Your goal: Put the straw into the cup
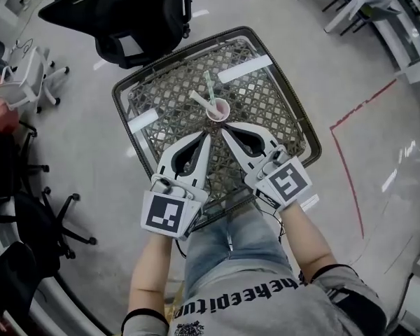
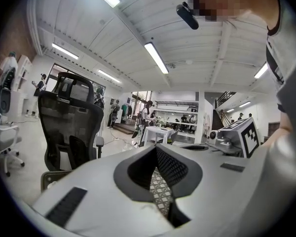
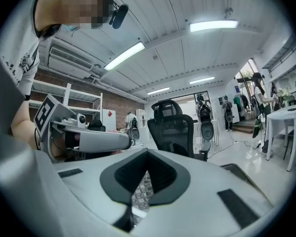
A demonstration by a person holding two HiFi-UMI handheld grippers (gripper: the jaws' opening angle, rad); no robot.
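Observation:
A small pink cup point(image 1: 218, 109) stands upright near the middle of the wicker-topped table point(image 1: 294, 117). A green straw point(image 1: 209, 87) sticks out of it, leaning away from me. A pale straw point(image 1: 199, 100) leans out to the left. My left gripper point(image 1: 208, 138) hovers just short of the cup, its jaws shut with nothing between them. My right gripper point(image 1: 224, 130) is beside it, also shut and empty, its tip a little below the cup in the head view. The left gripper view shows only closed jaws point(image 2: 156, 148) and the room. So does the right gripper view point(image 3: 148, 151). Neither gripper view shows the cup.
A black office chair point(image 1: 133, 19) stands just beyond the table's far edge. Two white strips point(image 1: 245, 68) lie on the tabletop. A white chair point(image 1: 31, 75) and a black chair base point(image 1: 56, 219) are at the left. Red tape point(image 1: 343, 159) marks the floor at the right.

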